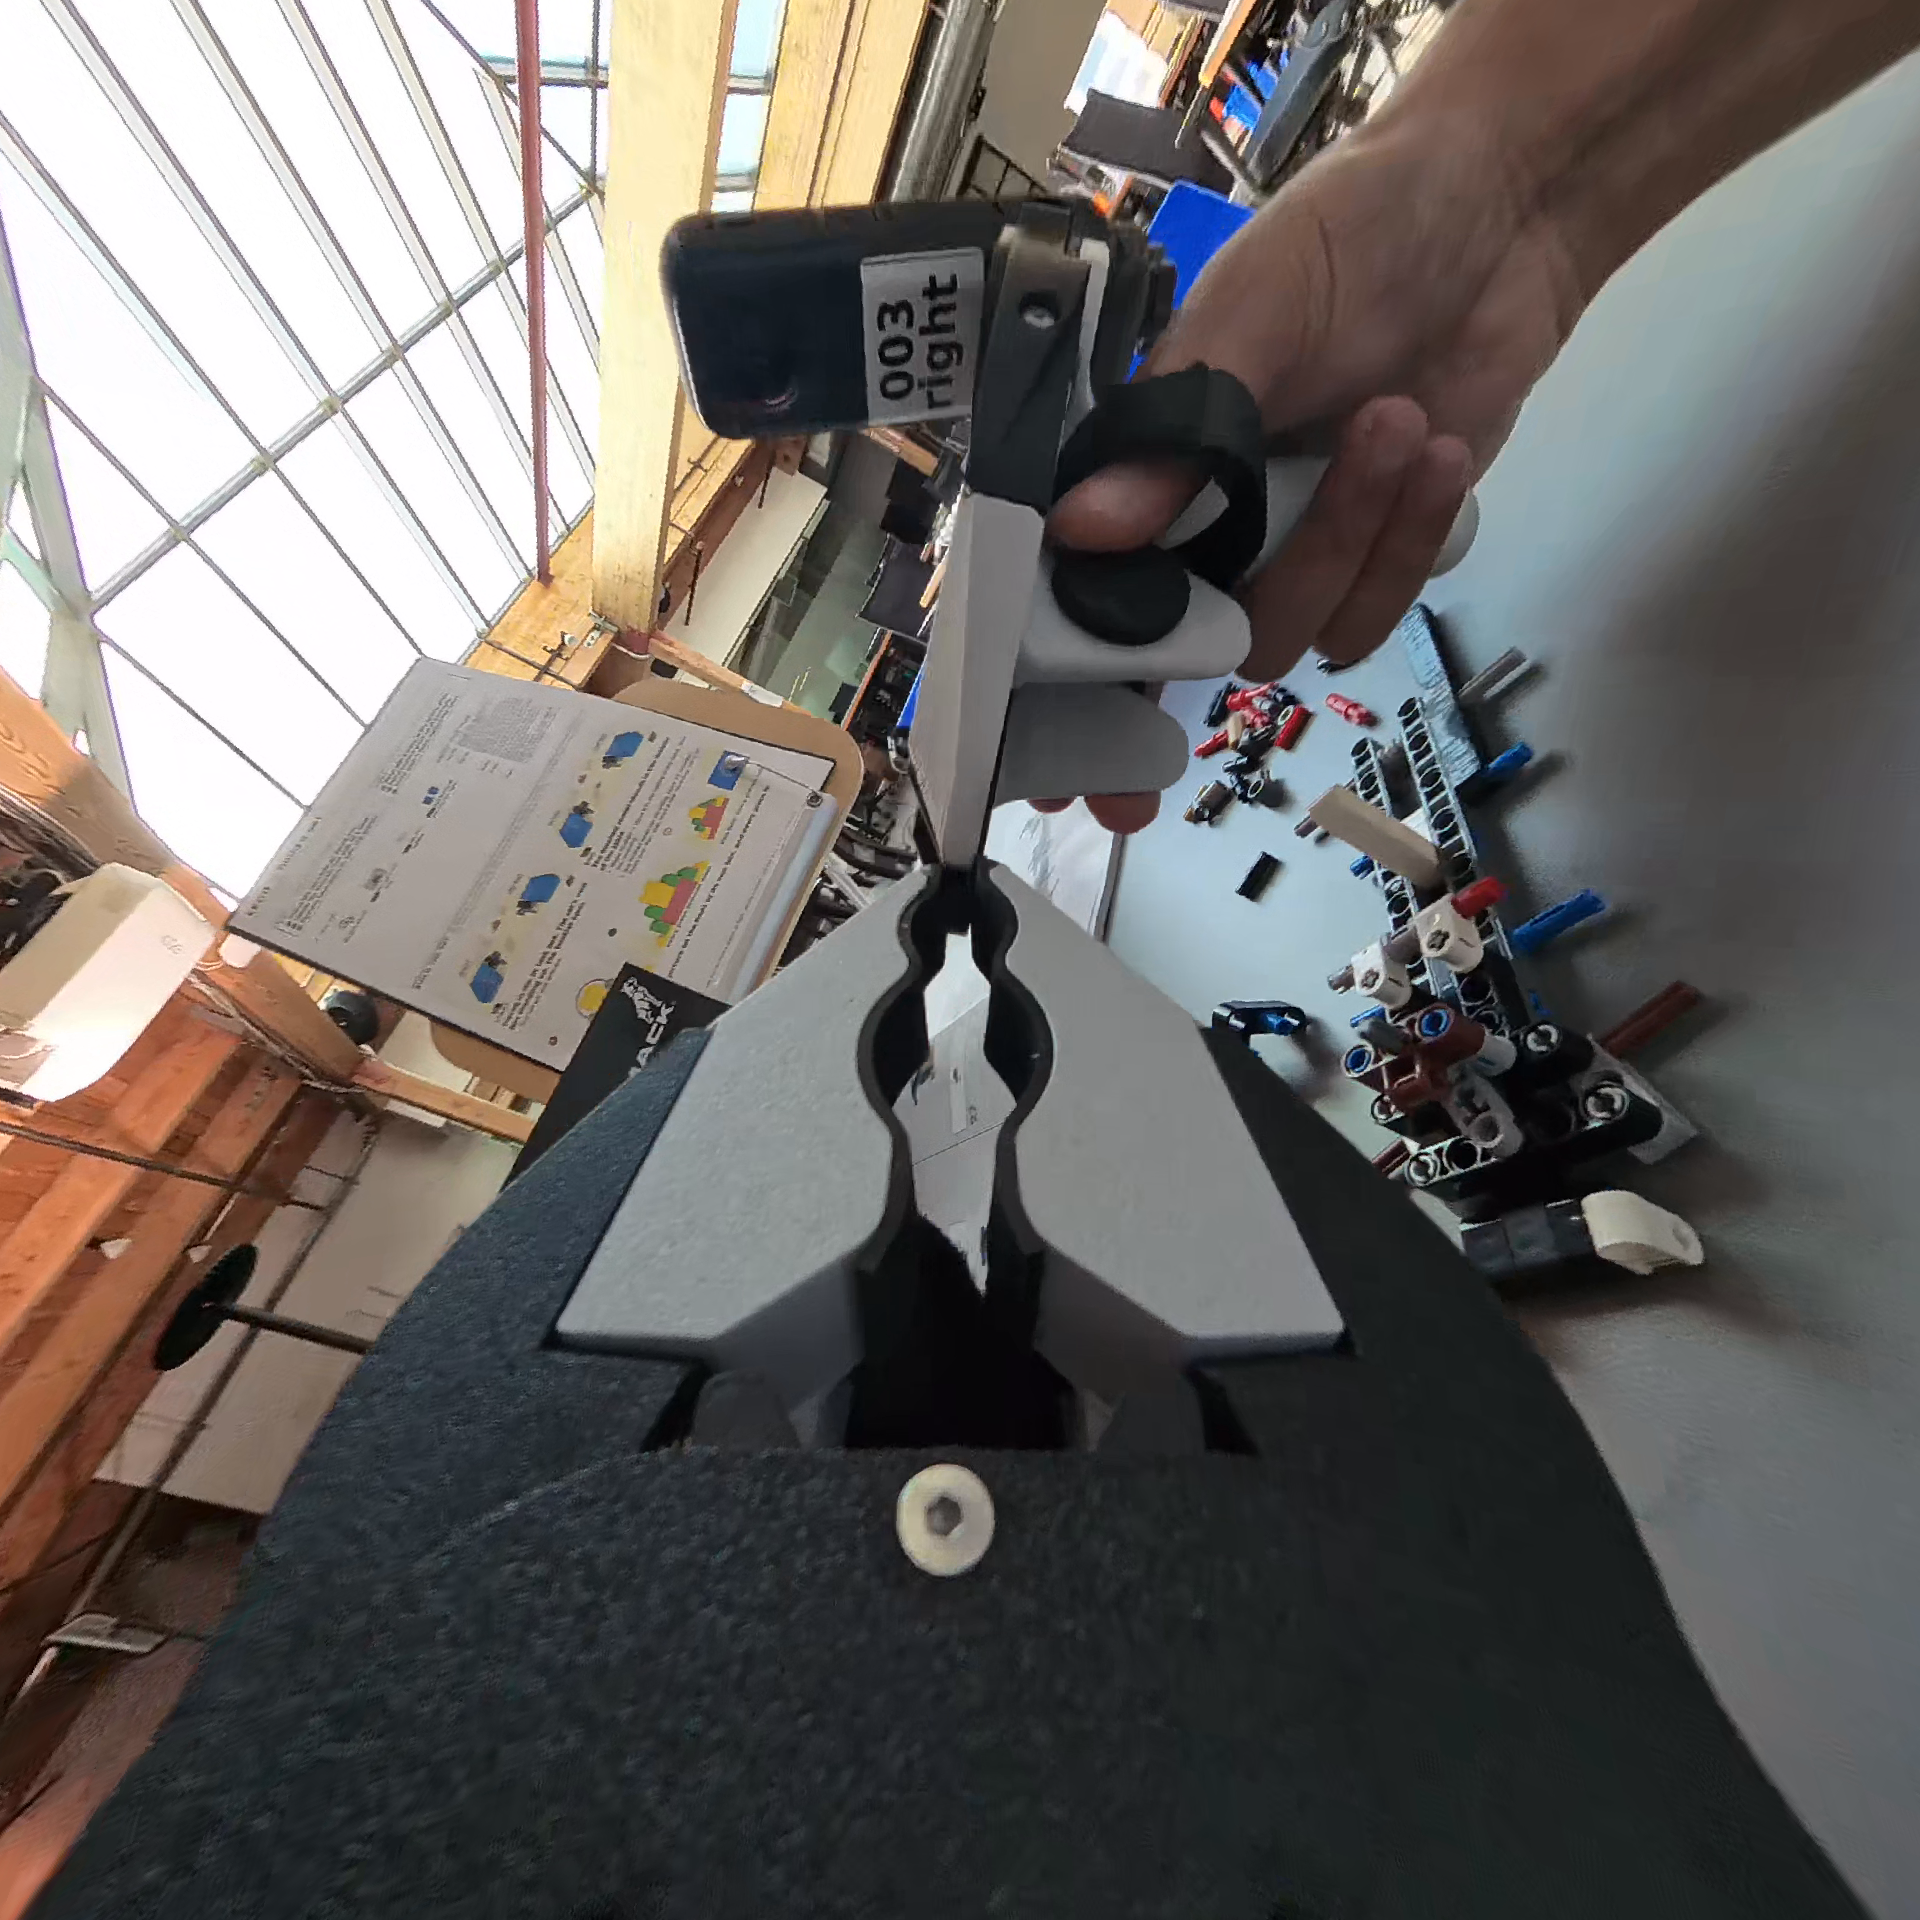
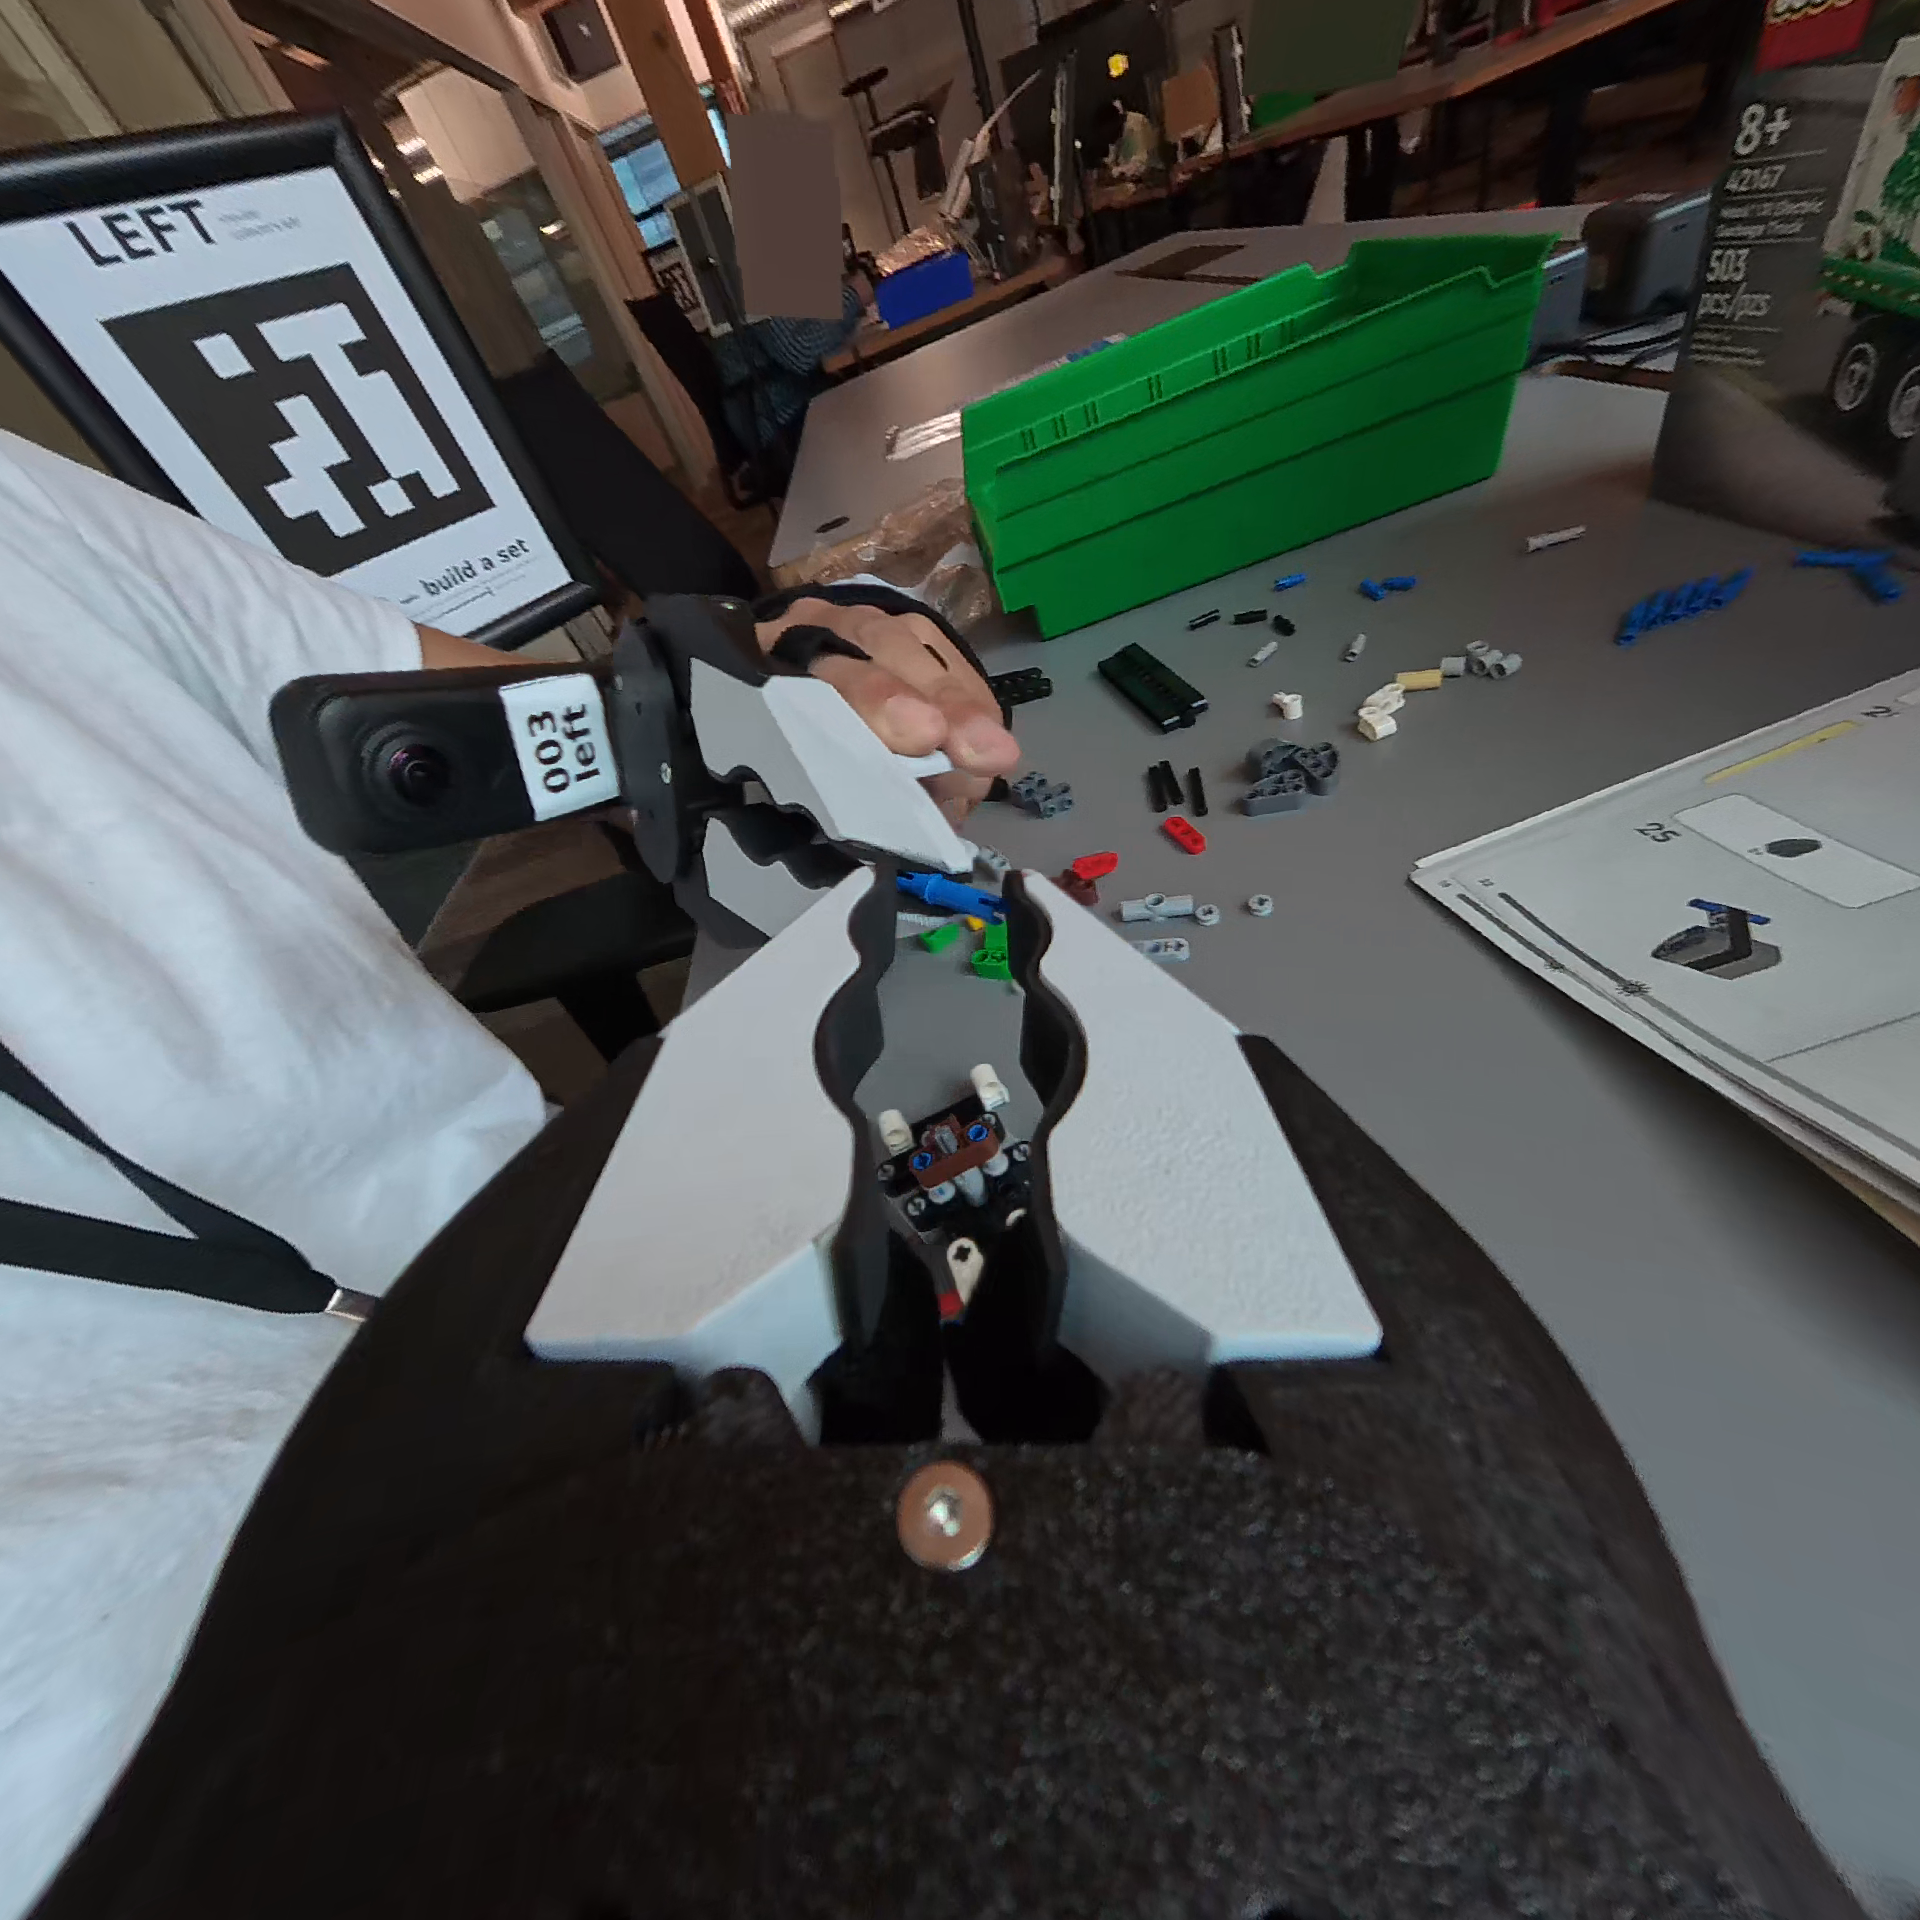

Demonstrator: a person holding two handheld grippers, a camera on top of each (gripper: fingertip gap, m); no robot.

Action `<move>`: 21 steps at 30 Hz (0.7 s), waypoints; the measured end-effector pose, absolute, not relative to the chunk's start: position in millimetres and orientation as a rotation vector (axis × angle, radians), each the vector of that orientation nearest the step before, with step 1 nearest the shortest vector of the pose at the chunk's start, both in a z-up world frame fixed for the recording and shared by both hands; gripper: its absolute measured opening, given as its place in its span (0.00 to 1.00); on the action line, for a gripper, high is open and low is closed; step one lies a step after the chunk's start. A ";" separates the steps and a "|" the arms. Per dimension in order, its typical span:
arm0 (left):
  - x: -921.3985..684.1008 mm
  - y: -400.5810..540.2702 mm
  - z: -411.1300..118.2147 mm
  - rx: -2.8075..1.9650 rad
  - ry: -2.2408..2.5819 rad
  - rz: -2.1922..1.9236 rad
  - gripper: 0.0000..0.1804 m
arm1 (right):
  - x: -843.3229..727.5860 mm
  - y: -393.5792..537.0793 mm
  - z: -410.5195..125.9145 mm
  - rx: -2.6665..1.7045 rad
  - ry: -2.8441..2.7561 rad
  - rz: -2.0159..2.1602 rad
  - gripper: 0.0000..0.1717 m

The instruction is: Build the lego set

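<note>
On the grey table (image 2: 1455,1143) sit a green bin (image 2: 1247,457) and a half-built model (image 1: 1475,1070). My left gripper (image 1: 956,914) is pinched closed, tip right beside my right gripper (image 2: 948,906), which is narrow, clamping a blue pin (image 2: 935,889) endwise.

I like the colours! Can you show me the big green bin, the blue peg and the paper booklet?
green bin (image 2: 1247,457), right wrist view, its long side wall.
blue peg (image 2: 940,890), right wrist view, its middle.
paper booklet (image 2: 1714,935), right wrist view, the open page.

Green bin (image 2: 1247,436) on grey table (image 2: 1455,1195) (instruction booklet (image 2: 1714,935) nearby).
</note>
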State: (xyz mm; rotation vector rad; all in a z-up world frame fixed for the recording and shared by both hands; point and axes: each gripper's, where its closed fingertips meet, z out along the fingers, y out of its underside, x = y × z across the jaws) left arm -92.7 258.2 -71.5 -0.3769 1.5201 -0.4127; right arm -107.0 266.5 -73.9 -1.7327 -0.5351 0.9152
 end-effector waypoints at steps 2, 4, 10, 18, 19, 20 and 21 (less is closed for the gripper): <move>-94.6 255.9 -70.2 -0.389 1.525 -0.474 0.01 | -109.9 261.7 -70.0 -1.692 -0.536 1.007 0.13; -96.9 254.3 -65.7 -0.402 1.513 -0.543 0.01 | -109.1 258.2 -63.4 -1.645 -0.504 1.122 0.14; -99.5 250.9 -61.3 -0.395 1.497 -0.589 0.01 | -105.3 255.4 -59.2 -1.599 -0.468 1.232 0.04; -99.0 252.8 -59.8 -0.376 1.457 -0.551 0.02 | -103.6 254.8 -56.4 -1.581 -0.442 1.295 0.02; -99.6 251.8 -59.4 -0.371 1.456 -0.560 0.02 | -104.1 254.4 -55.7 -1.575 -0.431 1.326 0.01; -100.0 251.1 -59.3 -0.371 1.457 -0.568 0.02 | -104.3 254.7 -55.2 -1.571 -0.421 1.348 0.01; -100.3 251.1 -58.9 -0.373 1.456 -0.572 0.03 | -104.0 255.8 -56.0 -1.574 -0.410 1.354 0.01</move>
